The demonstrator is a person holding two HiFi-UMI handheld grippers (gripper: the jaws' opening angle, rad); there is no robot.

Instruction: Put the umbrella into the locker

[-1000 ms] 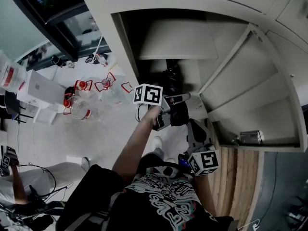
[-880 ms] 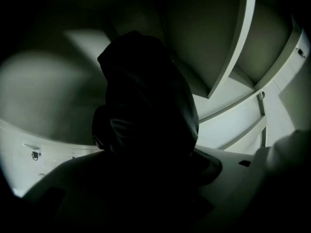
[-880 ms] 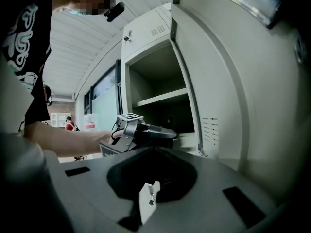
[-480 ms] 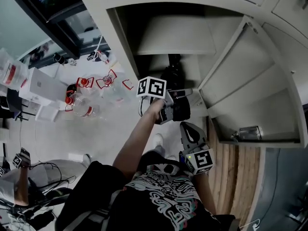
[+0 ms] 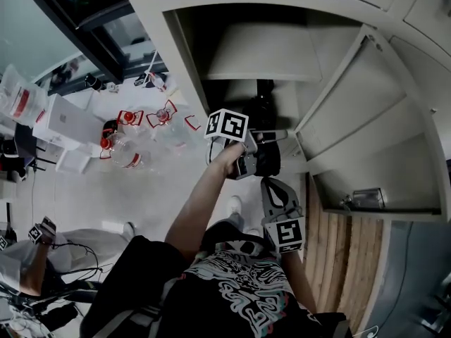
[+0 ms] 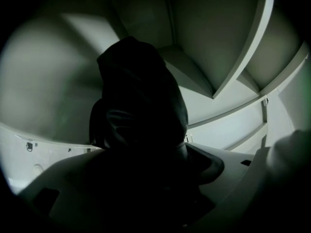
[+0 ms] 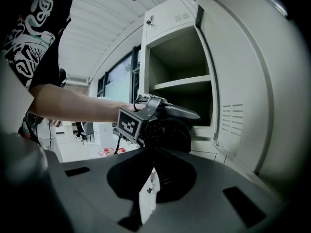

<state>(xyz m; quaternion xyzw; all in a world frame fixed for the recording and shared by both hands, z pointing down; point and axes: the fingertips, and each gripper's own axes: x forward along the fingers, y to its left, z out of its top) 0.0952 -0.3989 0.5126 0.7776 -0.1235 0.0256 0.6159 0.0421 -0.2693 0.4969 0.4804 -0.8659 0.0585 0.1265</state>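
Note:
The black folded umbrella (image 5: pixel 263 118) points into the open locker (image 5: pixel 261 55), below its shelf. My left gripper (image 5: pixel 268 150) is shut on the umbrella's lower end. In the left gripper view the umbrella (image 6: pixel 141 101) is a dark mass that fills the middle and hides the jaws of the left gripper (image 6: pixel 146 164). My right gripper (image 5: pixel 273 187) hangs just below the left one, shut, with nothing in it. The right gripper view shows its own closed jaws (image 7: pixel 148 178), the left gripper's marker cube (image 7: pixel 130 123) and the umbrella (image 7: pixel 170 130) in front of the locker opening (image 7: pixel 182 84).
The locker door (image 5: pixel 352 118) stands open to the right. Several water bottles with red caps (image 5: pixel 123 153) and white boxes (image 5: pixel 67 129) lie on the floor at left. A person (image 5: pixel 28 266) sits at lower left. Wooden flooring (image 5: pixel 352 259) runs at lower right.
The left gripper has carried the umbrella a little further toward the locker opening. The right gripper has shifted left and now sits under the left one.

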